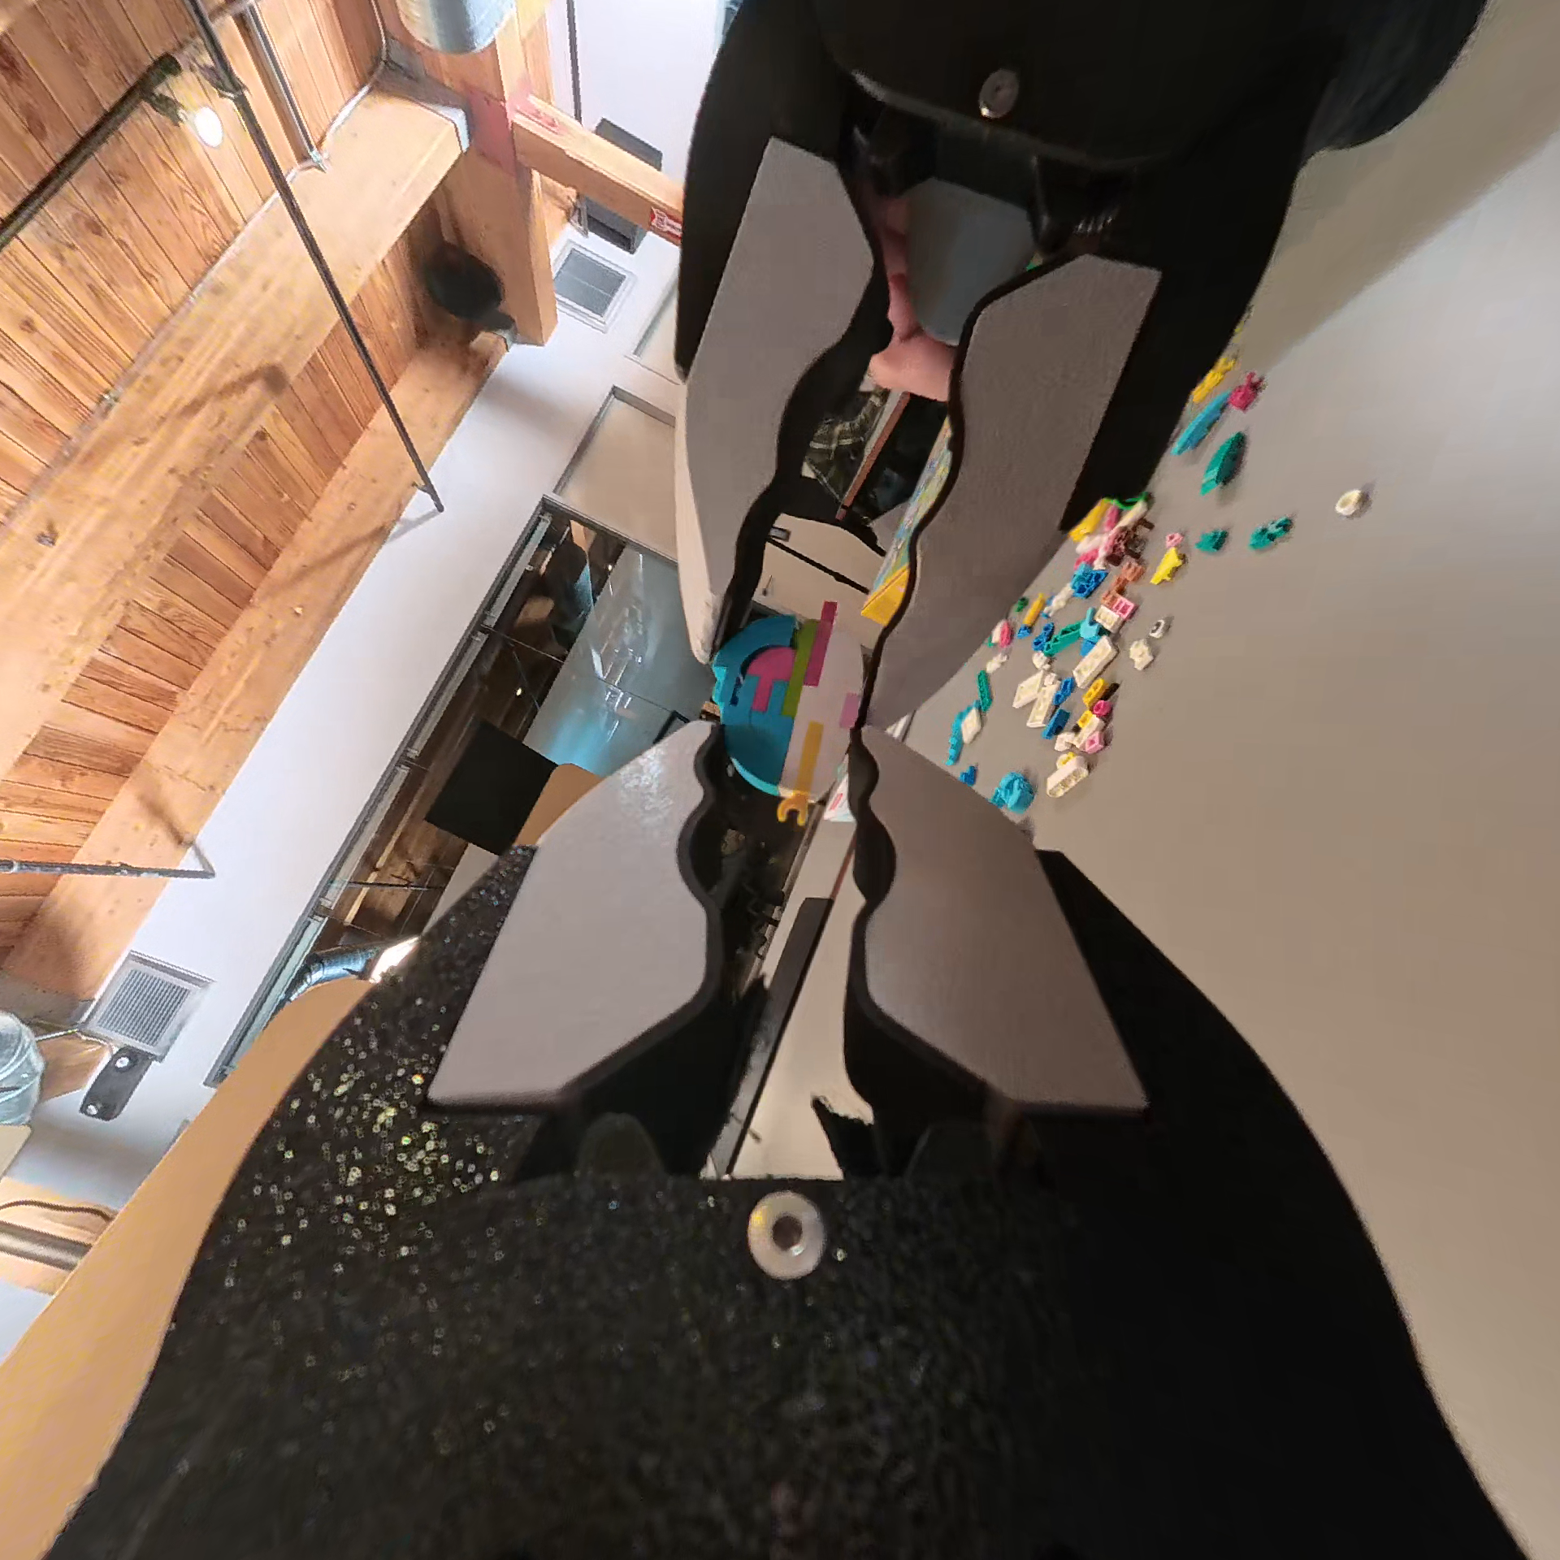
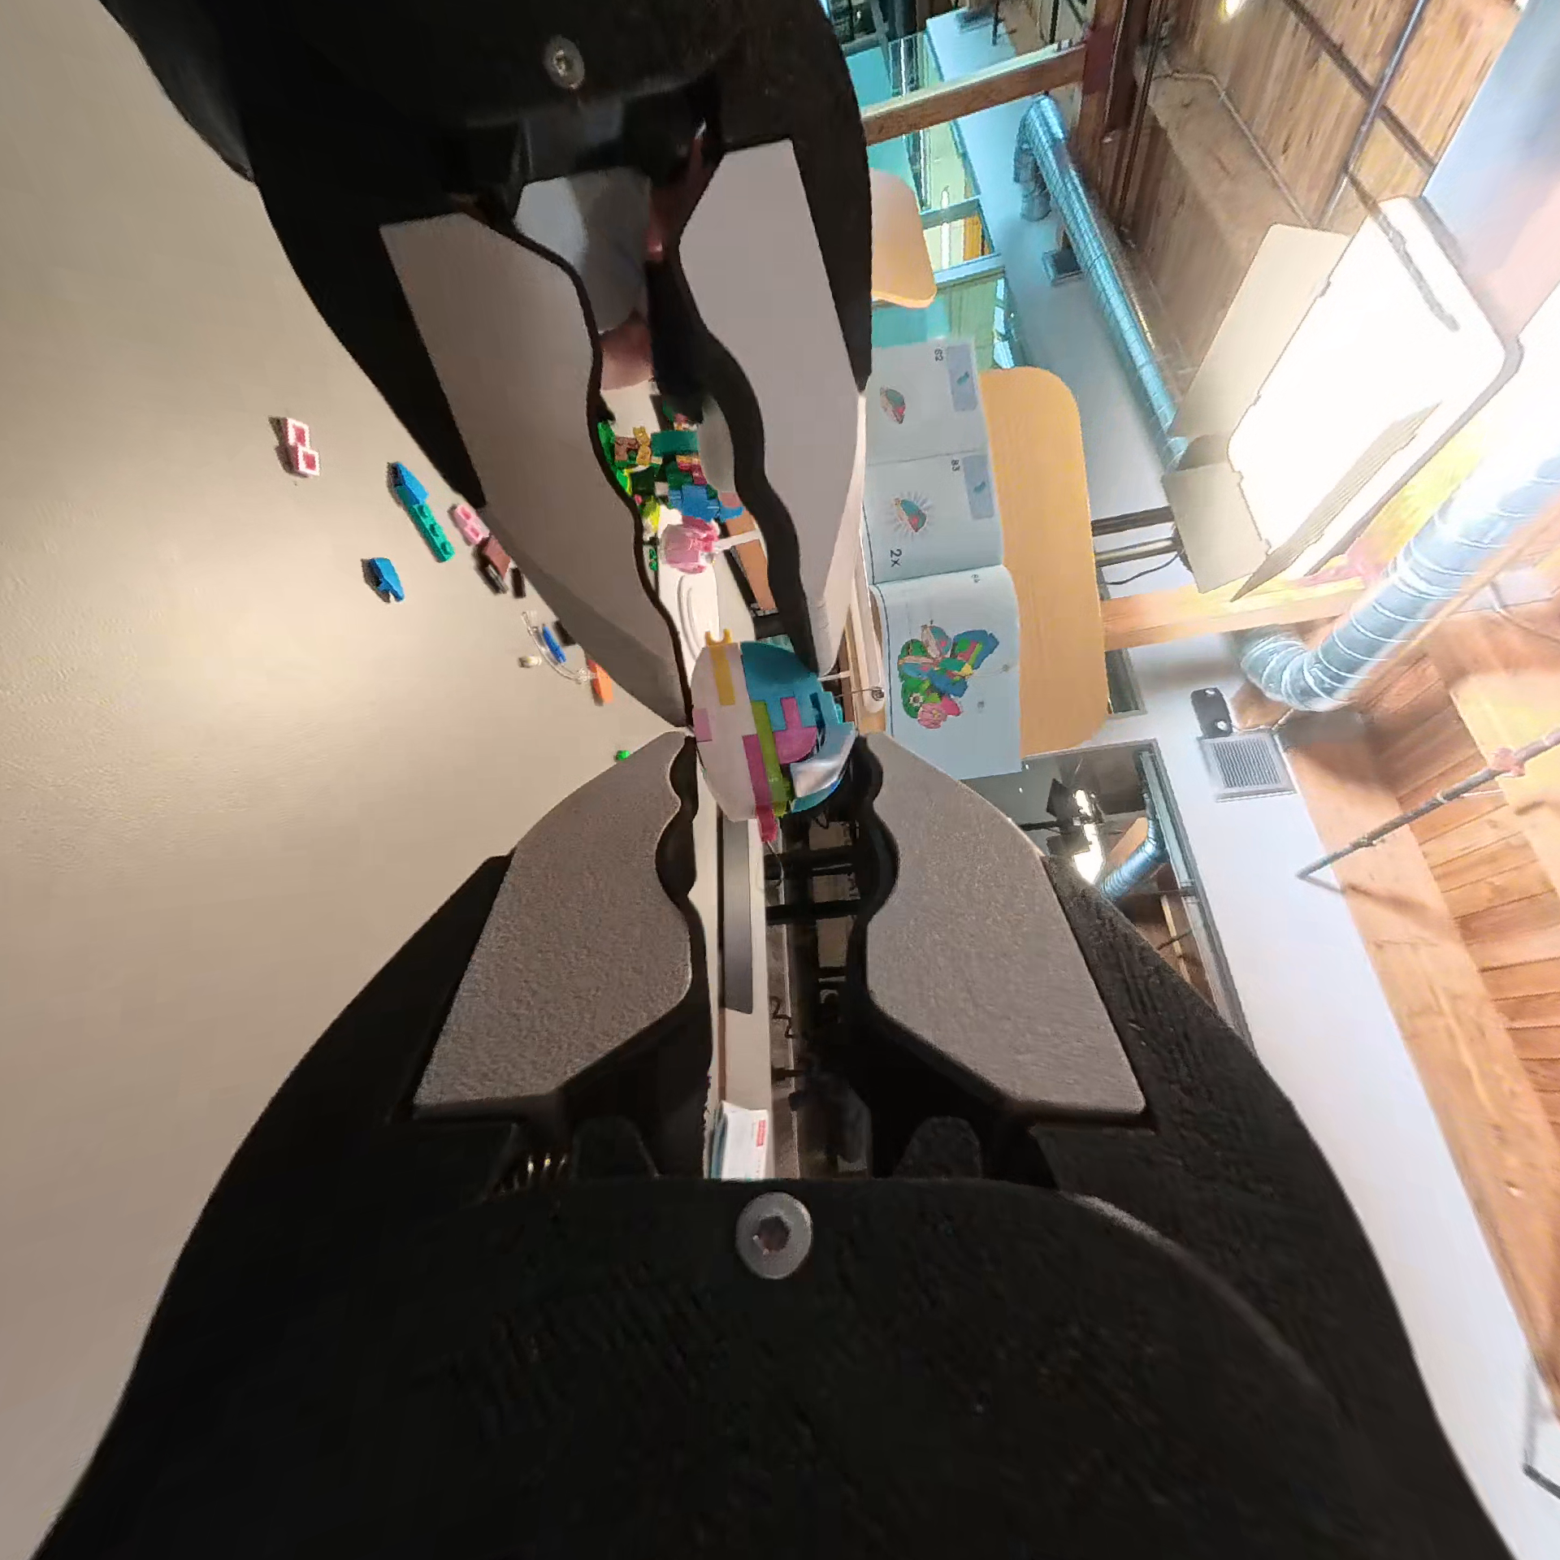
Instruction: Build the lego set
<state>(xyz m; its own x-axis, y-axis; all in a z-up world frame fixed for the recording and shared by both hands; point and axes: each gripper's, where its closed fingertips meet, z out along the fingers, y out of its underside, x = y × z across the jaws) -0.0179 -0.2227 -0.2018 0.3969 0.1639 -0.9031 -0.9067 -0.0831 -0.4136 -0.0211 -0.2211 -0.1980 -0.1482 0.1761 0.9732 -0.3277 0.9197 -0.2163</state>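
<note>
Between the tips of both claws, lifted off the bench (image 1: 1351,844), sits the half-built lego dome (image 1: 781,705): light, rigid, but apt to pop apart. Left claw (image 1: 781,739) and right claw (image 2: 772,743) each pinch it from opposite sides, nearly closed; grip solid turquoise edges, away from the loose bricks (image 1: 1072,667) beside them.

Left gripper (image 1: 781,734) showing rough black grainy plastic body, matt grey pads, shiny metal screw (image 1: 786,1226). Lego model (image 1: 781,705) looking as smooth glossy plastic. Table (image 1: 1351,760) appearing matt grey, smooth. Ceiling boards (image 1: 169,338) showing varnished wood. Instruction booklet (image 2: 945,667) being paper.
</note>
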